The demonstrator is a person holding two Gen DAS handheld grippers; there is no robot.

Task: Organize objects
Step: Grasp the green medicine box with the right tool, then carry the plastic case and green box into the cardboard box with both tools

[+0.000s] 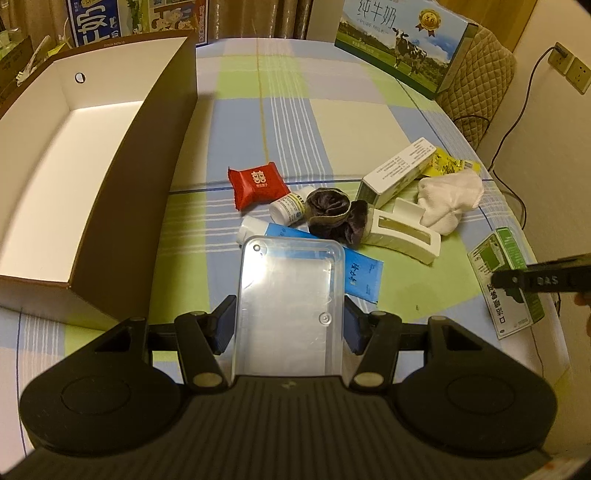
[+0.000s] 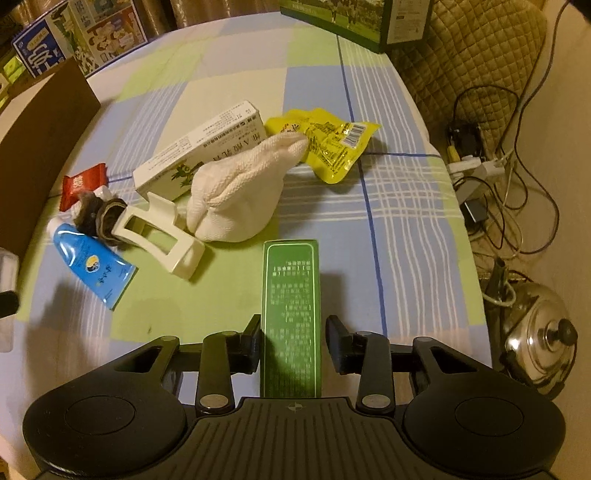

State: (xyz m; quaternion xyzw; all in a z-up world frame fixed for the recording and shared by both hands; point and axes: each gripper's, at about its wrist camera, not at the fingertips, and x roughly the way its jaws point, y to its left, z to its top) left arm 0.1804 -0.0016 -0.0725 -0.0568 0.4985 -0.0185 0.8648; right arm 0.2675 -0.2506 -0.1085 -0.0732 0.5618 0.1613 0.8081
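Observation:
My left gripper [image 1: 290, 326] is shut on a clear plastic case [image 1: 290, 295], held above the table. An open white-lined cardboard box [image 1: 70, 162] stands to its left. My right gripper [image 2: 293, 341] straddles a green carton [image 2: 290, 314]; its left pad touches the carton and a small gap shows at the right pad. That carton also shows in the left wrist view [image 1: 506, 280]. A pile lies ahead: red packet [image 1: 256, 184], blue tube [image 2: 92, 269], pill bottle [image 1: 286, 210], dark scrunchie [image 1: 330, 214], white clip [image 2: 162, 236], white sock [image 2: 240, 195], white carton [image 2: 199, 151], yellow packet [image 2: 325, 140].
The checked tablecloth [image 1: 258, 122] covers the table. A milk carton box [image 1: 399, 40] stands at the far right edge. Printed boxes [image 1: 136, 18] stand at the back left. Beyond the right edge are a padded chair [image 2: 476, 55], cables [image 2: 498, 184] and a steel kettle [image 2: 539, 339].

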